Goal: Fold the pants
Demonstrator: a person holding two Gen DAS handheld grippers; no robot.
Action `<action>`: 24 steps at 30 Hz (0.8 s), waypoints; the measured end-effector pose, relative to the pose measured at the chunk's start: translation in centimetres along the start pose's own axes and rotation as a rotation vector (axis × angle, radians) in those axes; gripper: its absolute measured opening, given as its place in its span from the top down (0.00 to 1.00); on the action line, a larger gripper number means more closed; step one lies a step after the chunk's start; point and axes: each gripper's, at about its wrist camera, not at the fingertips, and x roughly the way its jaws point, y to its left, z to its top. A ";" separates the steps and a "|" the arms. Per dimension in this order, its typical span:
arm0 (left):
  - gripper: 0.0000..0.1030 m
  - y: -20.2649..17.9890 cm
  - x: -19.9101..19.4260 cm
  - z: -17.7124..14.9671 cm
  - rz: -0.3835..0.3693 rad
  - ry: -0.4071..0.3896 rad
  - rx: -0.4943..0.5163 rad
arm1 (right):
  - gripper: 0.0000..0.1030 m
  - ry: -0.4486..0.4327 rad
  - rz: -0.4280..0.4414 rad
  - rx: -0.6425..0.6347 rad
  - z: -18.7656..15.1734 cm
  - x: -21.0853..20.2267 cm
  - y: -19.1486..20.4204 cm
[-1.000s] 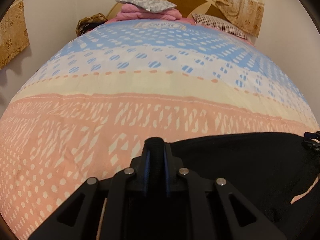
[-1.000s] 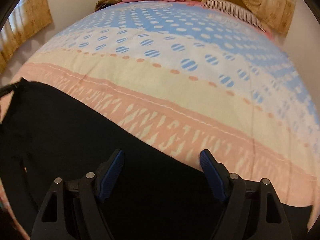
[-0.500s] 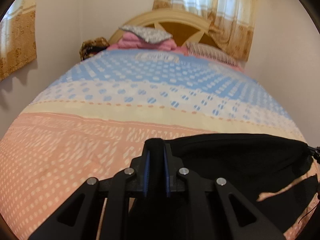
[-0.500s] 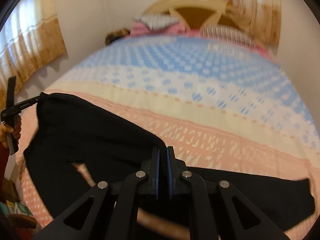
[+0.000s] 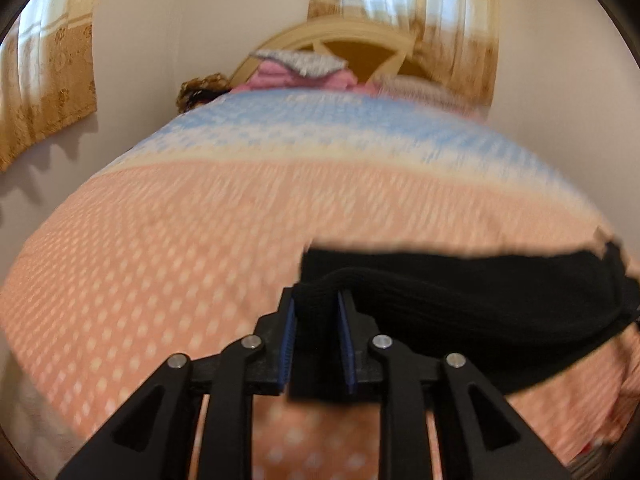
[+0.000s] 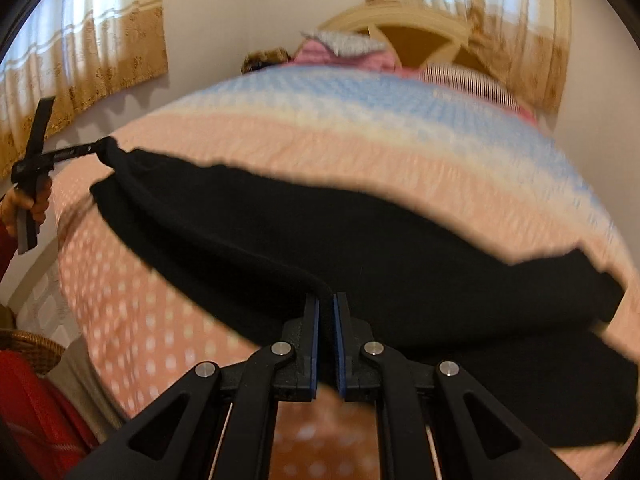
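Here the left gripper (image 5: pixel 316 312) and right gripper (image 6: pixel 326 312) each pinch the black pants (image 6: pixel 320 236) above a peach-and-blue bedspread (image 5: pixel 180 240), with a cream headboard (image 5: pixel 332 36) and gold curtains (image 6: pixel 88 48) beyond.

The black knitted cloth pants (image 5: pixel 480 308) look matt and ribbed. The peach, cream and blue printed cloth bedspread (image 5: pixel 160 248) looks soft and matt. The cream wooden headboard (image 6: pixel 416 28) appears smooth.

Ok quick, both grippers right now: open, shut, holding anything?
Left gripper: shut on the black pants.
Right gripper: shut on the black pants, at another edge.
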 end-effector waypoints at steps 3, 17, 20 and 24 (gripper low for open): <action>0.39 0.7 0.5 -2.0 0.085 0.039 0.019 | 0.90 0.020 0.008 0.050 -1.3 1.0 -0.4; 0.33 2.6 -3.5 1.4 0.184 -0.073 -0.078 | 0.51 -0.120 0.126 0.071 4.0 -2.2 1.7; 0.33 -0.3 -2.4 2.4 0.151 -0.086 -0.046 | 0.51 -0.148 0.168 0.046 6.3 -0.3 4.3; 0.33 -3.7 0.1 2.1 0.141 -0.061 0.018 | 0.51 -0.124 0.230 -0.004 8.1 4.4 9.1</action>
